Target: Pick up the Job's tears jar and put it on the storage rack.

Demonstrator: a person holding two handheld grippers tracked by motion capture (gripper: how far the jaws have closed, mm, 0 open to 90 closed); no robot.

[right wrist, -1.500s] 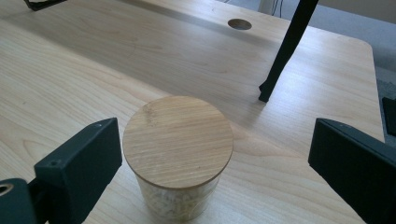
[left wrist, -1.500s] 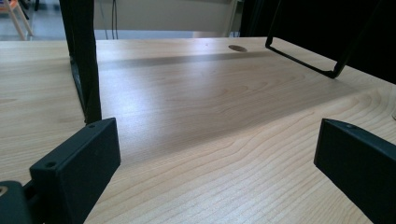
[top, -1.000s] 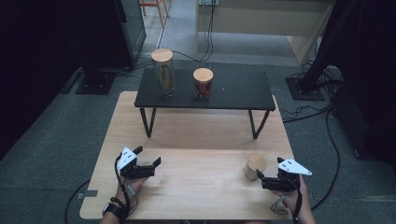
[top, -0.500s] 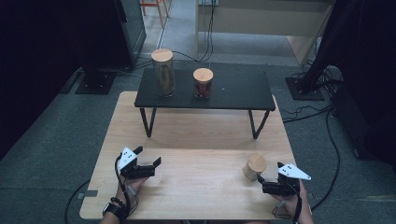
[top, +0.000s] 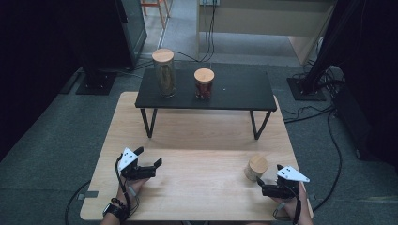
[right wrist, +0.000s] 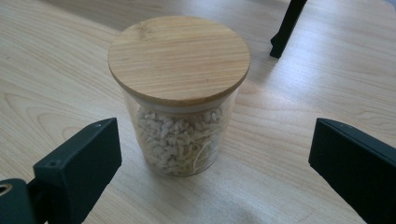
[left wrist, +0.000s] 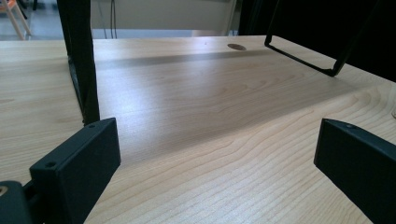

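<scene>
The high view looks down over the wooden table [top: 197, 187], which both low, close gripper views share.

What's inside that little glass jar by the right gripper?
The jar holds pale, whitish grains, seen through the glass. A round wooden lid covers the top, so the grains' surface is hidden.

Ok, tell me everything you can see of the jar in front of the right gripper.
The jar is short, round, clear glass, capped by a flat pale wooden lid that sits closed. It is filled nearly to the top with small whitish grains. It stands upright on the wooden table near the front right. The right gripper faces it with jaws open, one on each side, not touching it.
</scene>
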